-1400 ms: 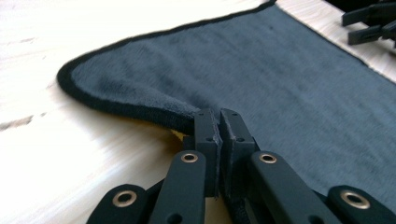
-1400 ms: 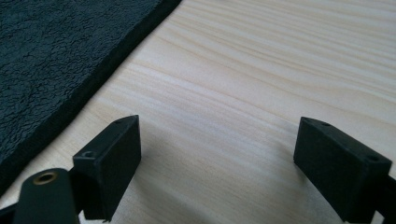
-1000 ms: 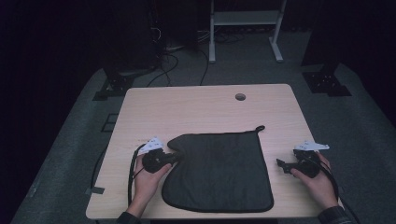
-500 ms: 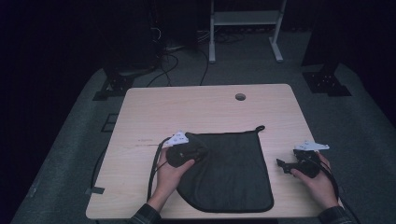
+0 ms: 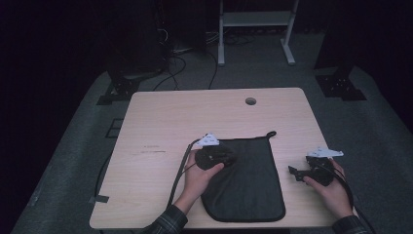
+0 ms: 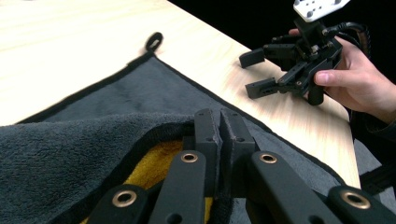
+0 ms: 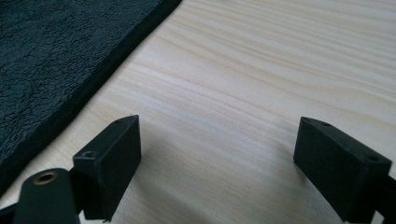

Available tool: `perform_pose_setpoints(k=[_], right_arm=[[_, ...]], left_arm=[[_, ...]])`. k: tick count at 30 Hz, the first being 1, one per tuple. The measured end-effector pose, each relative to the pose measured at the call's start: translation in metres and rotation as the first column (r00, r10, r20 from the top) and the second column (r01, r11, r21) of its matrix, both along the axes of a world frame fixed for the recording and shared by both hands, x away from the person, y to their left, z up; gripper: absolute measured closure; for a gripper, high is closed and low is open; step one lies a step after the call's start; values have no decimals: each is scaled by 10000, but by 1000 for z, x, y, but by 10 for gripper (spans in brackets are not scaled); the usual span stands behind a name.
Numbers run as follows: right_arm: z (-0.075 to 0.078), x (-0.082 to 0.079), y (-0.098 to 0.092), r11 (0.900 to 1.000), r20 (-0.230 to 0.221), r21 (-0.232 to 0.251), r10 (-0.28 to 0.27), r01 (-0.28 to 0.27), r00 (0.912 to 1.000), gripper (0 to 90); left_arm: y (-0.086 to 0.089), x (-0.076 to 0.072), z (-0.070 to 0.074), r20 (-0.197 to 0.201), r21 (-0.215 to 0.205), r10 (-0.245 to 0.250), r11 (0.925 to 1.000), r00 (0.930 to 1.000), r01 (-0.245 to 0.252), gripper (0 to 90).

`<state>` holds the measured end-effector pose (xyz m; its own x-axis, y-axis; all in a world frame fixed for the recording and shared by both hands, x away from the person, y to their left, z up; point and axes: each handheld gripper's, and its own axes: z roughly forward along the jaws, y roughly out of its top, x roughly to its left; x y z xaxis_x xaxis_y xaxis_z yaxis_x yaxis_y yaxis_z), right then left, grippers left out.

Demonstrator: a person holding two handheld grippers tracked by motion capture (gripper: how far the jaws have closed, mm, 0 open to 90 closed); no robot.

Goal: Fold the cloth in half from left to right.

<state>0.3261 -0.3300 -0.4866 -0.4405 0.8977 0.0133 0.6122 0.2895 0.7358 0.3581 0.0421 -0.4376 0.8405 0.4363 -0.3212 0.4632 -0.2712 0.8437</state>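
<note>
A dark grey cloth (image 5: pixel 253 190) with a hanging loop (image 5: pixel 271 133) lies on the near half of the wooden table (image 5: pixel 160 122). My left gripper (image 5: pixel 230 157) is over the cloth's upper left part, shut on its left edge. In the left gripper view the cloth (image 6: pixel 60 149) is folded over the shut gripper (image 6: pixel 219 116) and its yellow underside (image 6: pixel 149 168) shows. My right gripper (image 5: pixel 293 171) rests open on bare wood just right of the cloth. In the right gripper view the gripper (image 7: pixel 219 149) holds nothing, with the cloth (image 7: pixel 56 42) at upper left.
A round cable hole (image 5: pixel 251 101) sits near the table's far edge. The right gripper (image 6: pixel 254 72) is close to the table's right edge, held by a hand (image 6: pixel 359 84). Cables trail from both grippers off the near edge. A white stand (image 5: pixel 253 19) is on the floor beyond.
My left gripper has moved right from the cloth's left edge, drawing that edge over the cloth. The right gripper has stayed where it was.
</note>
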Motion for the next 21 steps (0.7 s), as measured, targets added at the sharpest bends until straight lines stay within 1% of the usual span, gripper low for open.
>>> perform_pose_setpoints(k=[2, 5, 10, 15, 21], right_arm=[[0, 0, 0, 10000, -3, -1, 7, -7, 10000, 140], [0, 0, 0, 10000, -2, 0, 11, -11, 10000, 140], [0, 0, 0, 10000, -3, 0, 11, -11, 10000, 140], [0, 0, 0, 10000, 14, -11, 21, -21, 10000, 140], [0, 0, 0, 10000, 17, -10, 26, -26, 10000, 140]], left_arm=[[-8, 1, -1, -116, -70, -44, 10000, 9999, 43, 858], [-19, 4, -2, -203, -48, -158, 9999, 9997, 157, 858], [-38, 8, -2, -284, -261, -364, 9990, 9989, 357, 858], [-58, 12, -8, -455, -196, -592, 9981, 9972, 584, 857], [-76, 15, -16, -667, -62, -641, 9979, 9957, 638, 857]])
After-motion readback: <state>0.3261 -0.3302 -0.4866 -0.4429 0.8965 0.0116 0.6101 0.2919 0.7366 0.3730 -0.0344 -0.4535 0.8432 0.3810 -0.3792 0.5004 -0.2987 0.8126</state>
